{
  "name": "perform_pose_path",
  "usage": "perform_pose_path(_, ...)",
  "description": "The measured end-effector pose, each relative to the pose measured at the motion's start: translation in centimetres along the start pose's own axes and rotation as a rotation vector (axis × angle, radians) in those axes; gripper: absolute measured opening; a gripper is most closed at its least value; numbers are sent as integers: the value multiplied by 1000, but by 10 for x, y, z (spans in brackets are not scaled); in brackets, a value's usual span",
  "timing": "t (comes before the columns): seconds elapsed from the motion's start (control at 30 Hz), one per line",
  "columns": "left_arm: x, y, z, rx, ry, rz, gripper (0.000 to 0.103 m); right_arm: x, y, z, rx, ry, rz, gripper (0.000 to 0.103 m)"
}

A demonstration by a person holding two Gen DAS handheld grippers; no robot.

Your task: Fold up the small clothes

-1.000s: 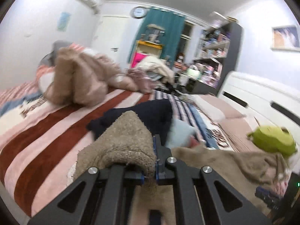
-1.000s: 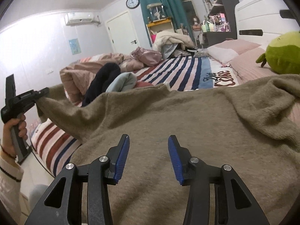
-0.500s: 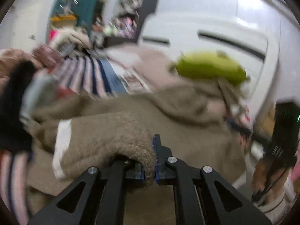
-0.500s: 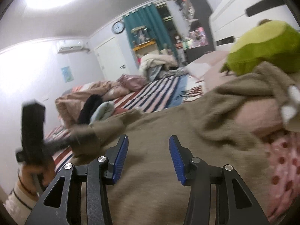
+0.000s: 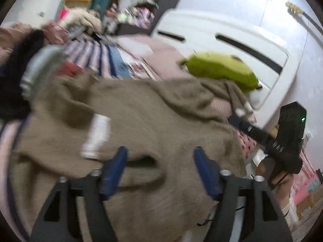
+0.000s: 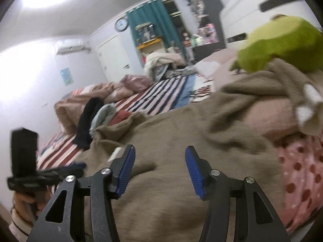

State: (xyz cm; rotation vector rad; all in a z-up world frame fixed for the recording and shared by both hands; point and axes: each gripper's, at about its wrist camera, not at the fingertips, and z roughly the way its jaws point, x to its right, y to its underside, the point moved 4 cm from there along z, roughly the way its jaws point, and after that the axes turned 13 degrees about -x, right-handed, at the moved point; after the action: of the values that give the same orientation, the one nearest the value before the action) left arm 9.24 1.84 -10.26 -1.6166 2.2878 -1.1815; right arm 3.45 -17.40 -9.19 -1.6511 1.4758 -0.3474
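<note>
A fuzzy tan garment (image 5: 153, 119) lies spread over the bed, one side folded inward with a white label (image 5: 97, 135) showing; it also fills the right wrist view (image 6: 177, 137). My left gripper (image 5: 161, 167) is open and empty just above the garment's near edge. My right gripper (image 6: 159, 165) is open and empty above the cloth. The right gripper's body (image 5: 282, 141) shows at the right of the left wrist view, and the left gripper's body (image 6: 26, 161) at the left of the right wrist view.
A green plush toy (image 5: 220, 70) lies by the white headboard (image 5: 232, 38). A dark garment (image 6: 88, 121) and a light blue one (image 6: 103, 117) lie on the striped bedding (image 6: 157, 96). A pink dotted cloth (image 6: 298, 161) lies at the right.
My left gripper swung right carrying the garment's edge over, then opened and let the cloth drop. My right gripper stayed open.
</note>
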Motion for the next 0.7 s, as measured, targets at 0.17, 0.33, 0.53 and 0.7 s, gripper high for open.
perform_pose_path(0.17, -42, 14, -64, 116, -288, -58, 98, -69, -2, 44, -102, -52, -141, 73)
perform_pose_path(0.33, -84, 35, -97, 139, -482, -111, 102, -125, 13, 104, -233, -44, -275, 76)
perform_pose_path(0.53, -110, 45, -100, 110, -584, -152, 102, -136, 29, 155, -351, 136, -351, 76)
perform_pose_path(0.7, -113, 42, -93, 131, -571, -160, 102, -125, 32, 170, -380, 178, -292, 67)
